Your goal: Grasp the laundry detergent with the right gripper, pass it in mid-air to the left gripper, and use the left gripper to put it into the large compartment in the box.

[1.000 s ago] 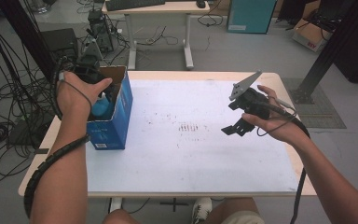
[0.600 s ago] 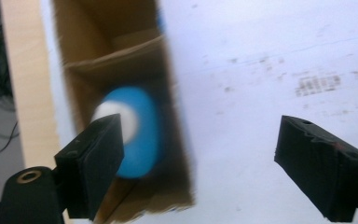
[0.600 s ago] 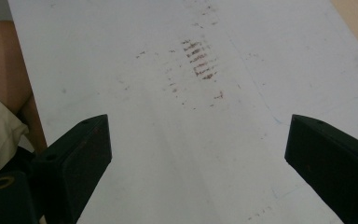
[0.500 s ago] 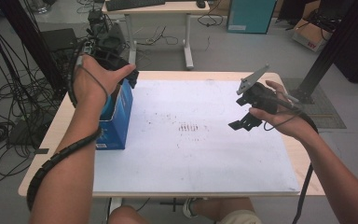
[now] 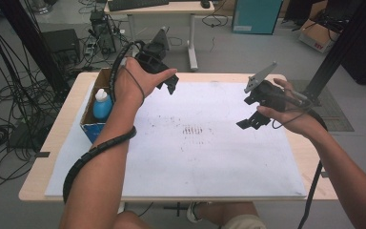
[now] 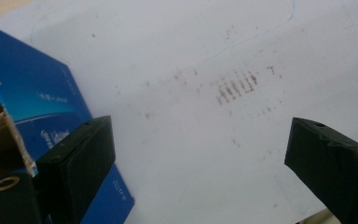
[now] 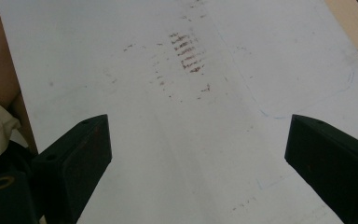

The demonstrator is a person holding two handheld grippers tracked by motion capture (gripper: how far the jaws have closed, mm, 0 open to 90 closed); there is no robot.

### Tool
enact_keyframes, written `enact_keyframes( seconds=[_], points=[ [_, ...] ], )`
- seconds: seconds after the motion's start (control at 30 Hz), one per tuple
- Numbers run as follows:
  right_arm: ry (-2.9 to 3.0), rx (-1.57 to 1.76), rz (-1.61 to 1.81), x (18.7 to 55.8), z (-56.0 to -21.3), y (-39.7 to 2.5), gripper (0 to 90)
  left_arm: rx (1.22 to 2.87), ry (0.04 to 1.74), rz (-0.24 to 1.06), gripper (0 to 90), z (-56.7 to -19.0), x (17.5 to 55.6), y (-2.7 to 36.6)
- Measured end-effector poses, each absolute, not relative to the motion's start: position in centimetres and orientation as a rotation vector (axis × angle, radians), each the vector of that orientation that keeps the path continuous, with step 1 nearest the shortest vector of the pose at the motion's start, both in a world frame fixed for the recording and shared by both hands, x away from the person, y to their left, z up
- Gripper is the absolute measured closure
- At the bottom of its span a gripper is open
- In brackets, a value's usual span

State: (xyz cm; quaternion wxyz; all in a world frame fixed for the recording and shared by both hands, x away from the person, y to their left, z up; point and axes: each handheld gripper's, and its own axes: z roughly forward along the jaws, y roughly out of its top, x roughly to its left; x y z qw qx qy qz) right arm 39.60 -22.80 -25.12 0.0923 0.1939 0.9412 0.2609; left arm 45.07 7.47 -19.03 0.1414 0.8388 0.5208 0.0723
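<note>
Bottle was sitting in the blue box at the table's left edge, so that bit looked done. Left gripper and right gripper both gaped wide, empty, above the white sheet.

We count two grippers, the left gripper and the right gripper, each with its two jaws wide apart. We see one blue box holding one bottle, and one white sheet on one table.
</note>
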Motion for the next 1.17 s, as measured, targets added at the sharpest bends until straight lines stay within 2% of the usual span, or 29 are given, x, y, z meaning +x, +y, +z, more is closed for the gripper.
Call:
enact_keyframes(
  seconds=[0.37, 1.17],
  points=[
    [2.796, 0.596, 0.757, 39.9, -25.4, -23.2, 7.1, 2.443, 1.449, 0.188, 8.6, -19.8, 46.0, 5.1],
    [2.821, 0.585, 0.735, 40.4, -25.9, -22.7, 7.1, 2.445, 1.413, 0.193, 8.5, -20.2, 46.1, 5.1]
  ],
)
